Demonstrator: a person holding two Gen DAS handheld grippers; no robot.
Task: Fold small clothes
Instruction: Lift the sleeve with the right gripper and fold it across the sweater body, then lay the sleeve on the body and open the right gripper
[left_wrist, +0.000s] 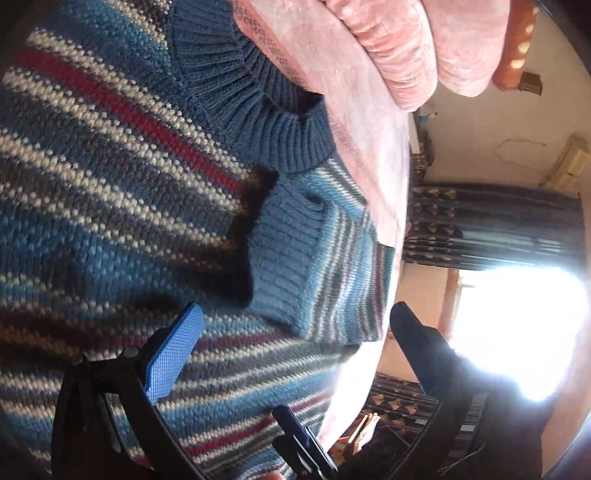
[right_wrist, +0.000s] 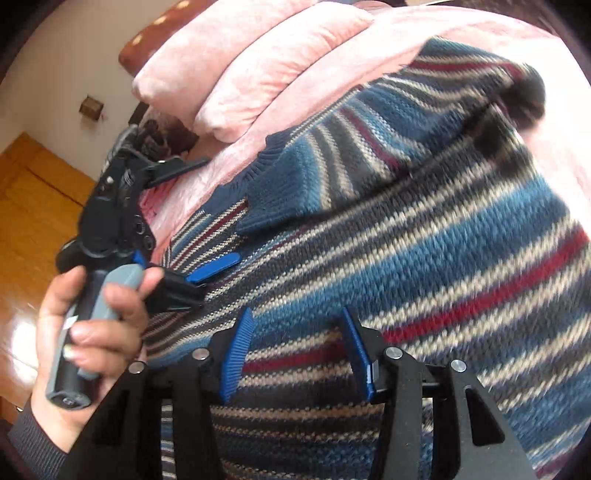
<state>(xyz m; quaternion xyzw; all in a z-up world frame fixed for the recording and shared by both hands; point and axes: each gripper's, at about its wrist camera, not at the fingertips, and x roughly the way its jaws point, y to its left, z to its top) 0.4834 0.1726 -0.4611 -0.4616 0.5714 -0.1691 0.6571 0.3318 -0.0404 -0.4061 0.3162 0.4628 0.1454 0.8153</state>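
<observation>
1. The left gripper (left_wrist: 291, 332) stands wide open over the sweater's edge, gripping nothing.
2. The right gripper (right_wrist: 297, 325) hangs open just above the striped knit, empty too.
3. The sweater (right_wrist: 424, 240) lies spread on a pink blanket (right_wrist: 240, 74), one sleeve folded across its body.
4. A hand (right_wrist: 92, 332) holds the left gripper's handle.

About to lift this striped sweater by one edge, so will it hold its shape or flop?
The striped sweater will probably flop: its sleeve already lies folded over. The thick knit suggests some weight, and its coarse texture should grip the left gripper pads rather than slip.
</observation>
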